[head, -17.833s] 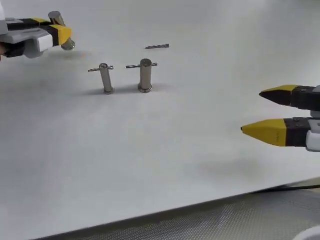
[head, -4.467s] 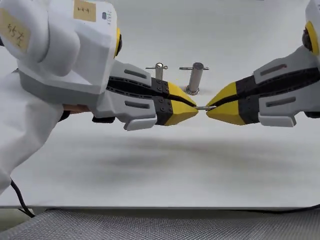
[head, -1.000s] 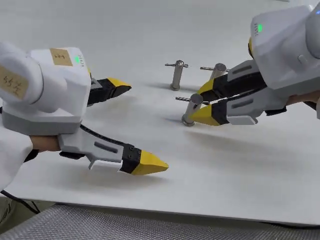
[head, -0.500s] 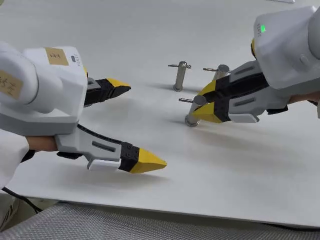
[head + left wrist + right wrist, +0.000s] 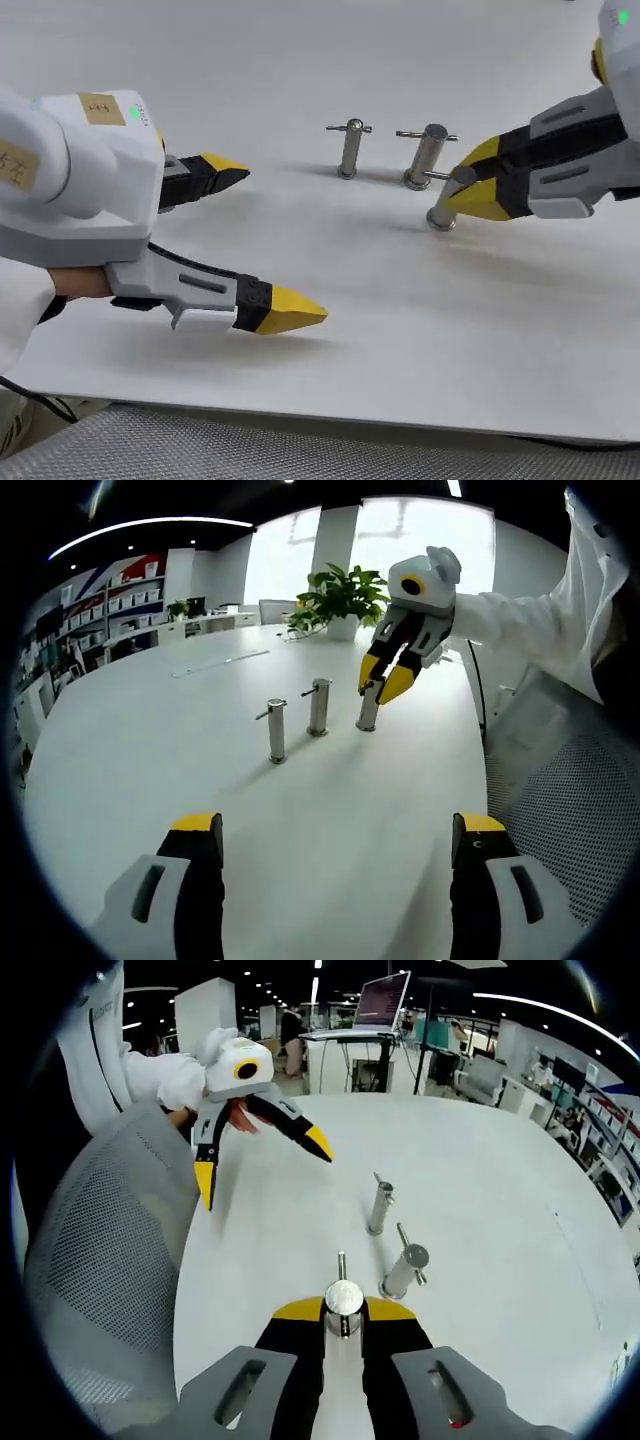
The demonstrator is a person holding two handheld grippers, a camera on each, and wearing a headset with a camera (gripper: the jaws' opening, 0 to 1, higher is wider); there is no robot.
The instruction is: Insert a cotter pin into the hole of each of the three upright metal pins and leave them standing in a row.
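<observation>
White tabletop [image 5: 330, 380] stretches smooth under the work, with an open office behind it. At its right side the right gripper [image 5: 458, 190] has its yellow-tipped jaws closed on the shaft of a metal pin [image 5: 443, 208], just below the head. A cotter pin [image 5: 436, 176] pokes out through the hole. In the right gripper view the pin's round head sits squeezed between the jaws. In the head view the pin leans, and I cannot tell whether its foot sits flat on the table or is just off it. Just beside it stands the neighbouring pin [image 5: 427, 158], and further along is the end pin [image 5: 349, 150]. Both are upright with a cotter pin across the top. The left gripper [image 5: 287, 243] waits well apart, jaws spread wide, holding nothing.

The danger, as I judge it, lies in the release. Let go while leaning, the held pin would likely topple, and its neighbour is close enough to go down with it. An opening jaw could also snag the protruding cotter pin and drag it out, or twist the pin out of line with the row. On so slick a surface, a small nudge may be enough to slide it.

Two paper stickers [image 5: 98, 105] on the left gripper's white housing carry handwritten marks too small for me to read, beside a green light [image 5: 133, 114]. I can make out no brand name.
</observation>
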